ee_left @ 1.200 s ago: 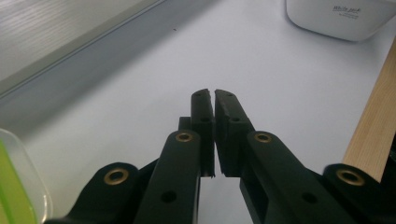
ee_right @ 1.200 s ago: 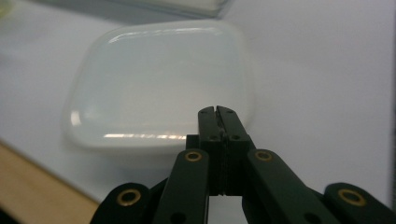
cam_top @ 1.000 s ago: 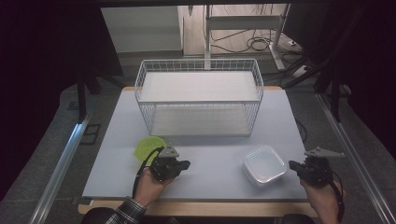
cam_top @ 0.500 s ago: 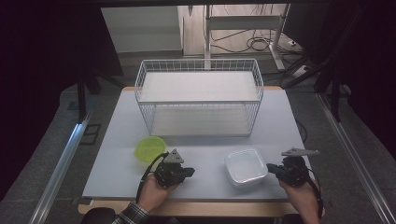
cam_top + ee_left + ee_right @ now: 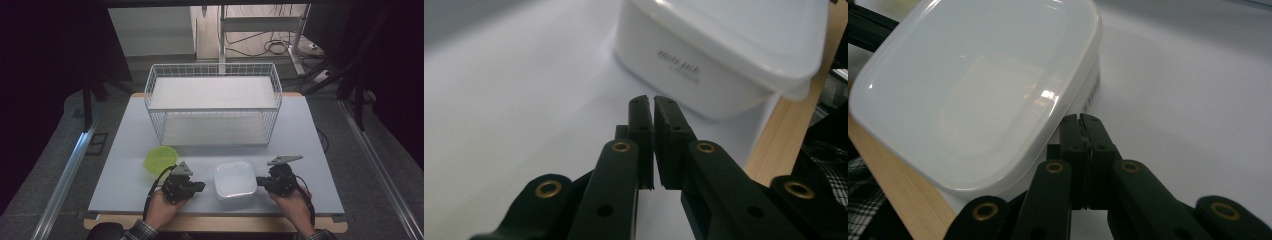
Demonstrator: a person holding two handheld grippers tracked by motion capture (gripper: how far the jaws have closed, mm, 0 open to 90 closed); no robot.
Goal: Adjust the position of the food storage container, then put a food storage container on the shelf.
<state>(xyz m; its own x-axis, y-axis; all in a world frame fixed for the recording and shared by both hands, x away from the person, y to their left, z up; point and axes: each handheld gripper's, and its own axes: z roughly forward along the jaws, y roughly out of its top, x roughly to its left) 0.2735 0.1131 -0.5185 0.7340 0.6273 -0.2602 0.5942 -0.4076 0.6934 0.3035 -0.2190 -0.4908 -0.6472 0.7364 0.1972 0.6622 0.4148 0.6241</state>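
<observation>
The table [image 5: 125, 150] carries a white wire basket [image 5: 213, 102] at its far side. Nearer the front edge sits a lidded white container [image 5: 235, 180], with a green bowl [image 5: 160, 159] to its left. The left gripper [image 5: 653, 102] is clenched on nothing, its tips just short of the container. The right gripper [image 5: 1081, 119] is likewise clenched empty, tips against the container's side.
</observation>
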